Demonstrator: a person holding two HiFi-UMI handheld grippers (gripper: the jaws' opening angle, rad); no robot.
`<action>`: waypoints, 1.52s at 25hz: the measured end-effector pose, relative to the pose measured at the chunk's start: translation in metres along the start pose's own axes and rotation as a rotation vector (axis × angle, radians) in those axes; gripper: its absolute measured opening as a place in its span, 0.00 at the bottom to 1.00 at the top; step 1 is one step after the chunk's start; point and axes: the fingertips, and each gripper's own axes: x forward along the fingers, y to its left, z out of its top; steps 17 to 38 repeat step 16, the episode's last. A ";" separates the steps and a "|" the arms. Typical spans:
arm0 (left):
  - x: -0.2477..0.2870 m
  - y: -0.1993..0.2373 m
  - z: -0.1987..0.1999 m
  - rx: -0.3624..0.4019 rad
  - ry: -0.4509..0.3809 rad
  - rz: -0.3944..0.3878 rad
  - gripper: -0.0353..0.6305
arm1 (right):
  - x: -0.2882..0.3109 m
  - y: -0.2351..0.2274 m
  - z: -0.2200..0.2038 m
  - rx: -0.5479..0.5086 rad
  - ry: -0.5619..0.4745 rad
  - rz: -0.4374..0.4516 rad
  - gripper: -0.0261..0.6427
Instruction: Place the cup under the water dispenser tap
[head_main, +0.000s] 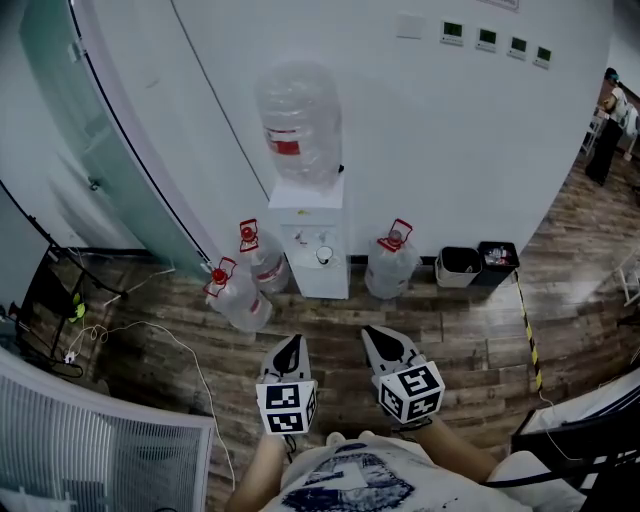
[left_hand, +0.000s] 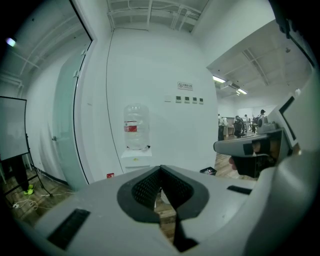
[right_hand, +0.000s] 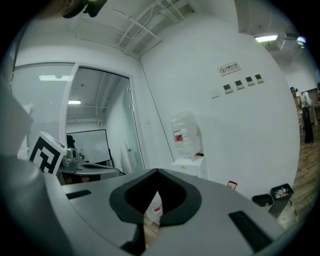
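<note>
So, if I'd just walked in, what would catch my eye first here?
Probably the white water dispenser against the wall, with a big clear bottle upside down on top. Three spare bottles with red handles sit on the wood floor beside it, two on its left and one on its right. Nearest the camera, the left gripper and right gripper point towards it, both shut and empty.

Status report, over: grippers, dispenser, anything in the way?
Both shut, empty: left gripper, right gripper. At water dispenser taps, small round thing, maybe the cup, too small to tell. Only spare bottles flanking it, none in front.
</note>
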 end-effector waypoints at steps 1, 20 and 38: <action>0.000 0.000 -0.001 -0.001 0.001 0.000 0.13 | 0.000 0.000 0.000 0.001 -0.001 -0.001 0.07; 0.001 0.004 -0.006 -0.023 0.008 0.011 0.13 | 0.003 -0.003 -0.005 0.006 0.016 -0.011 0.07; 0.001 0.004 -0.006 -0.023 0.008 0.011 0.13 | 0.003 -0.003 -0.005 0.006 0.016 -0.011 0.07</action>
